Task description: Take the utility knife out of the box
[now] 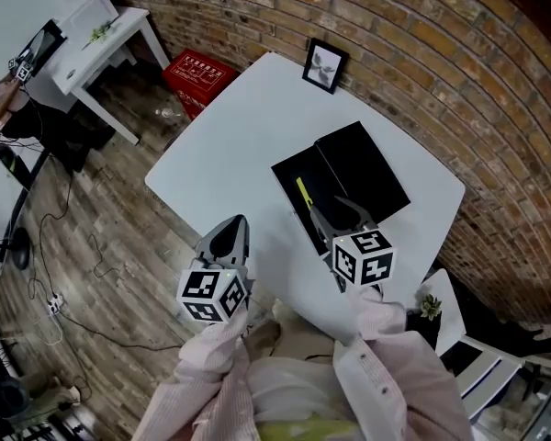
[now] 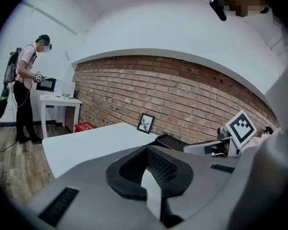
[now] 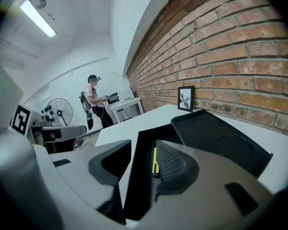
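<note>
Flat black rectangular box (image 1: pixel 289 175) open on smooth white counter (image 1: pixel 230 145), slim yellow utility knife (image 1: pixel 303 192) lying inside, right gripper (image 1: pixel 342 213) jaws apart over the box — left gripper (image 1: pixel 228 239) jaws together, empty.

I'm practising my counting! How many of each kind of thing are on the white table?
Black box, open: 1
Yellow utility knife, inside the box: 1
Picture frame: 1
Total: 3

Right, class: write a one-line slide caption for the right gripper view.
Right gripper, jaws apart, hovers over the open black box holding the yellow utility knife.
</note>
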